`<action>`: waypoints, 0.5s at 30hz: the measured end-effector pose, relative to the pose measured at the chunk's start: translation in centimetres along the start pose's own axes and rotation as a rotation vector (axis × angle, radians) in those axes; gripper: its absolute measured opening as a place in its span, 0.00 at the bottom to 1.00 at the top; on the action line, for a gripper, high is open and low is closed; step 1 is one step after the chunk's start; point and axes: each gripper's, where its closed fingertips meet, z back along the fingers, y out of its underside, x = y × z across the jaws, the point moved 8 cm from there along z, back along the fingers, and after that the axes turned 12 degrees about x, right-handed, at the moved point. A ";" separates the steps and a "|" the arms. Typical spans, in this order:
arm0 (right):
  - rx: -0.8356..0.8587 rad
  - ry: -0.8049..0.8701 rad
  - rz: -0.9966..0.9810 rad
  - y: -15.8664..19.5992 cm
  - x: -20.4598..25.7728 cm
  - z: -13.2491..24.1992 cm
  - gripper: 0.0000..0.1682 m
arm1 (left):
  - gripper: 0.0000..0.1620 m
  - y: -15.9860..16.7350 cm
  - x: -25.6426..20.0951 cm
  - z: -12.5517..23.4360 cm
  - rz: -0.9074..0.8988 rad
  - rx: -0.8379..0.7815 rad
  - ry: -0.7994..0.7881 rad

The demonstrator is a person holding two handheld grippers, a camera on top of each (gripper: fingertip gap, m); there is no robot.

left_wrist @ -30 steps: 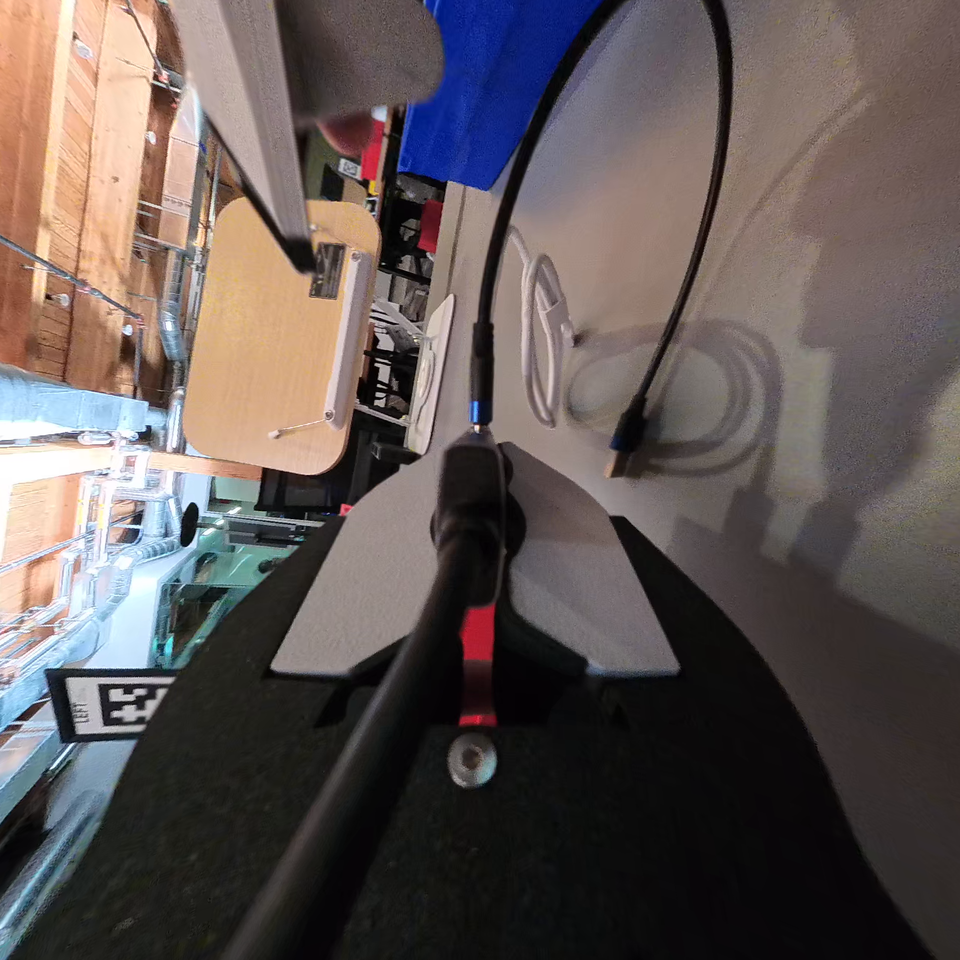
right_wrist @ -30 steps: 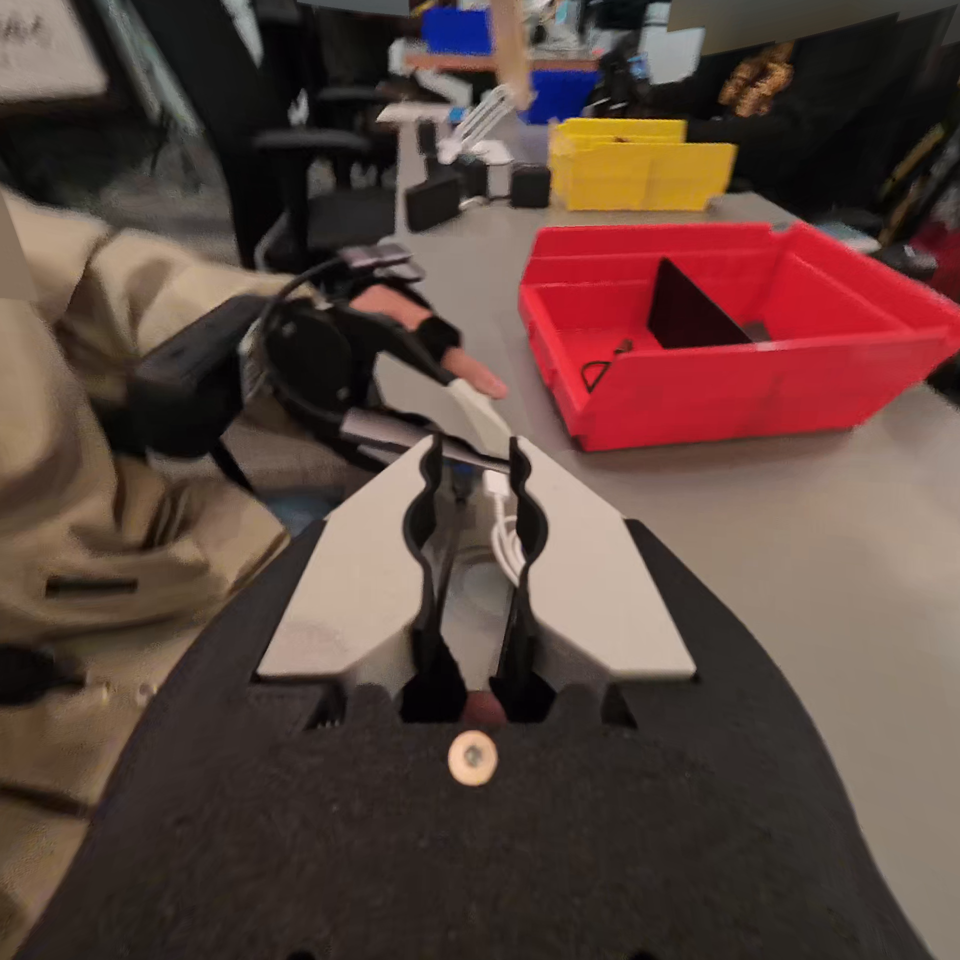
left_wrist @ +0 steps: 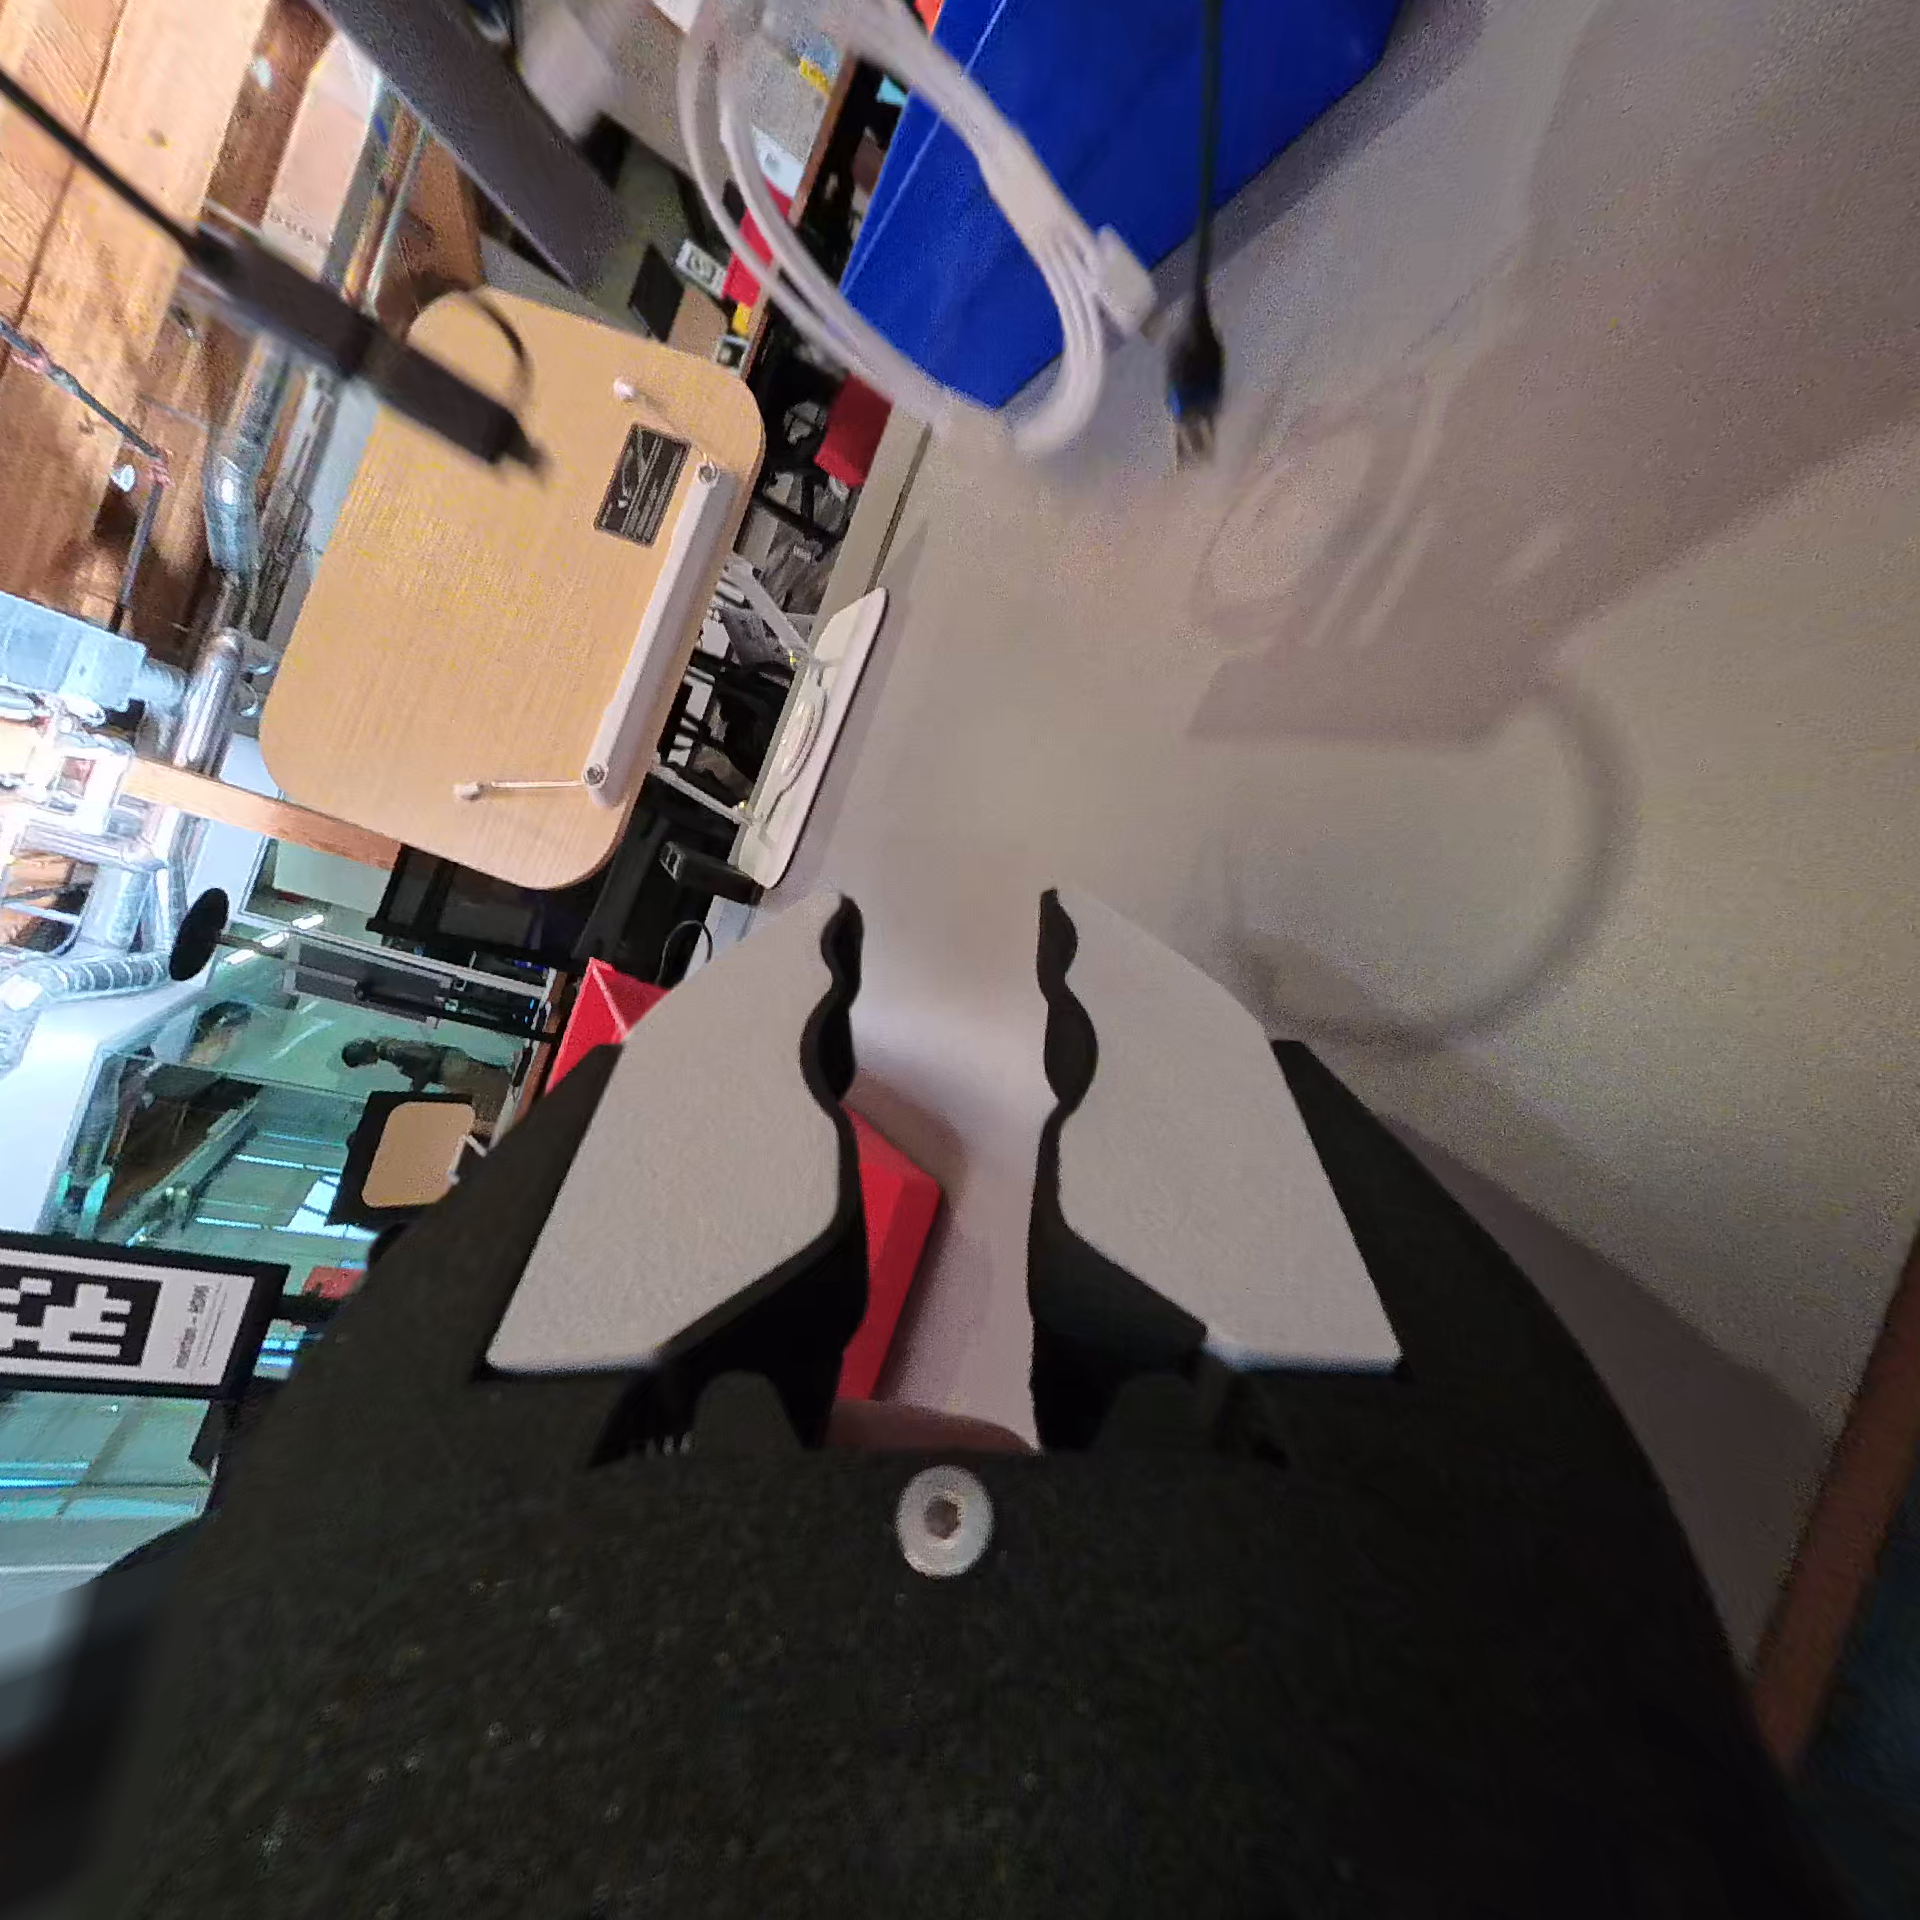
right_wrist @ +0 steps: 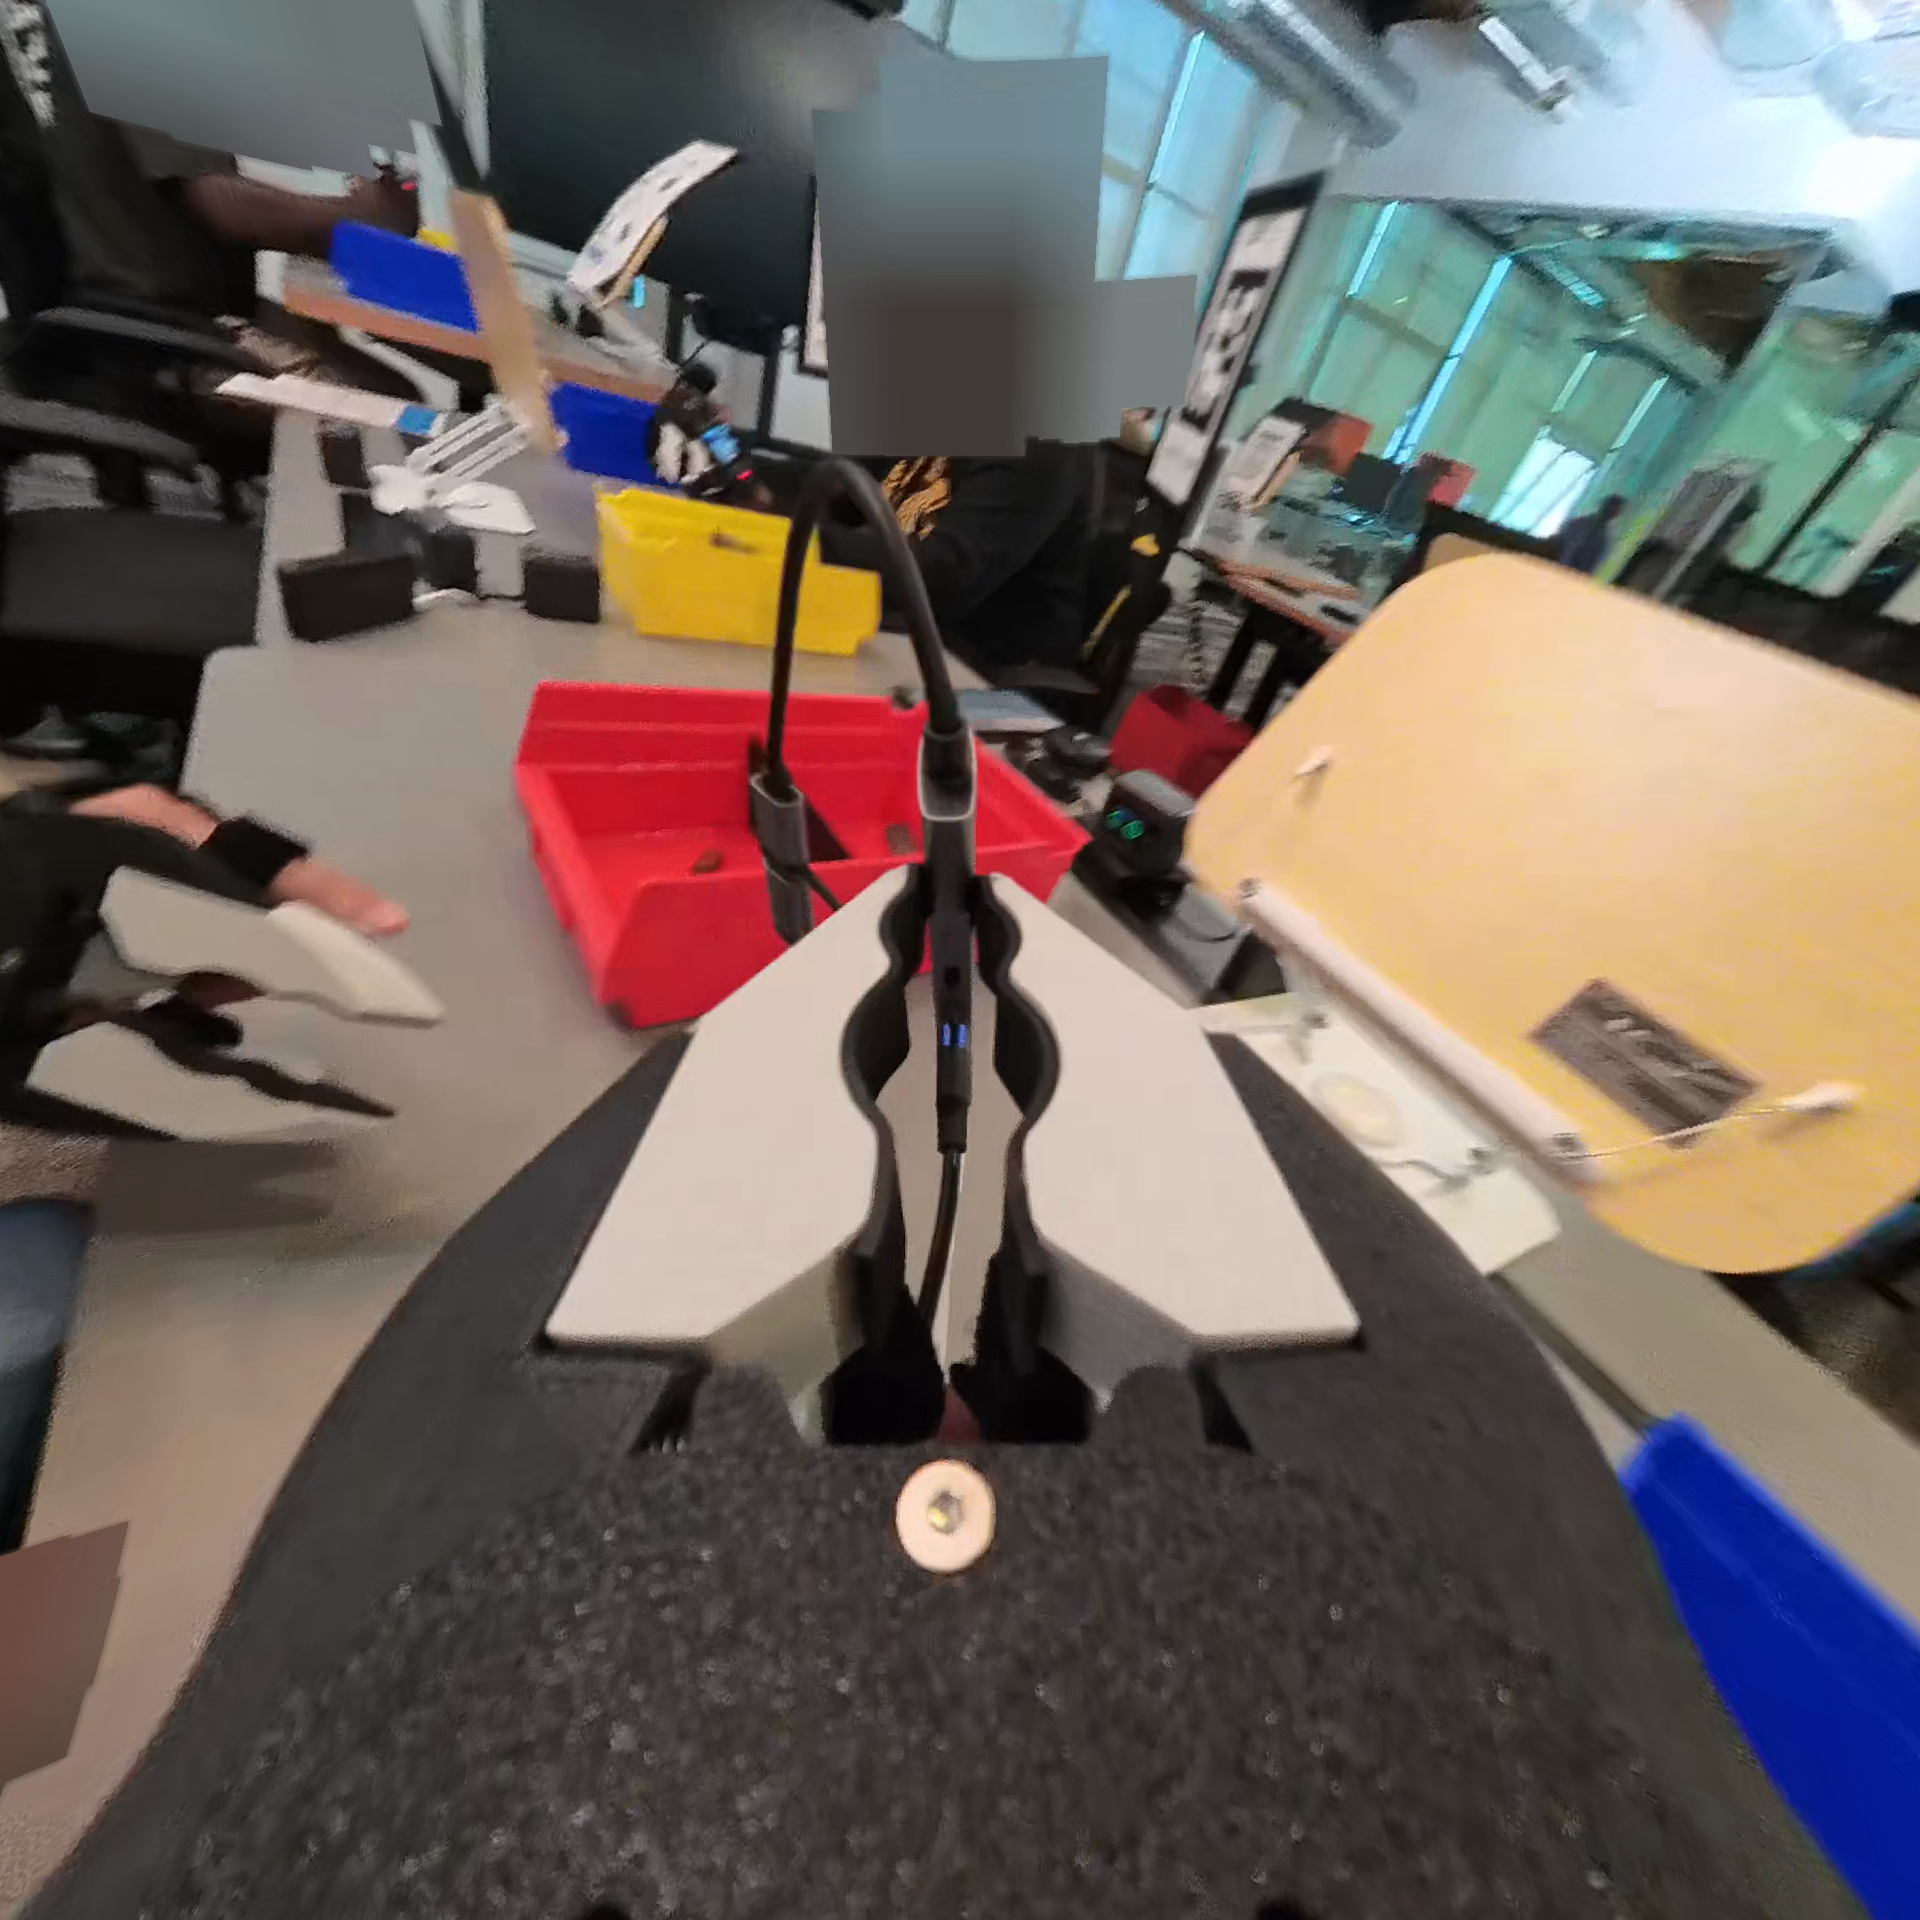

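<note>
Right gripper (right_wrist: 948,904) pinched a black cable (right_wrist: 952,997) lengthwise along its fingers, loop arching toward 12 o'clock above the red bin (right_wrist: 665,883); left gripper (left_wrist: 945,925) gaped wide, empty, over the grey table (left_wrist: 1455,935).

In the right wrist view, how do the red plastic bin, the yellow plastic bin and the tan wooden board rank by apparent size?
1. Tan wooden board: largest, though it is nearest the camera, so true size is unsure.
2. Red plastic bin.
3. Yellow plastic bin: smallest, but farthest away.
</note>
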 end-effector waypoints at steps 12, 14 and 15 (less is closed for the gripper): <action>0.018 0.107 -0.034 -4.7 -18.4 5.8 0.05 | 0.16 1.5 -0.1 -0.6 0.012 0.081 0.028; 0.063 0.083 -0.086 -1.4 -21.4 5.8 0.05 | 0.16 1.6 -0.2 -0.6 0.000 0.085 0.029; 0.082 0.076 -0.115 0.5 -22.8 5.9 0.05 | 0.16 1.6 -0.3 -0.6 -0.006 0.087 0.030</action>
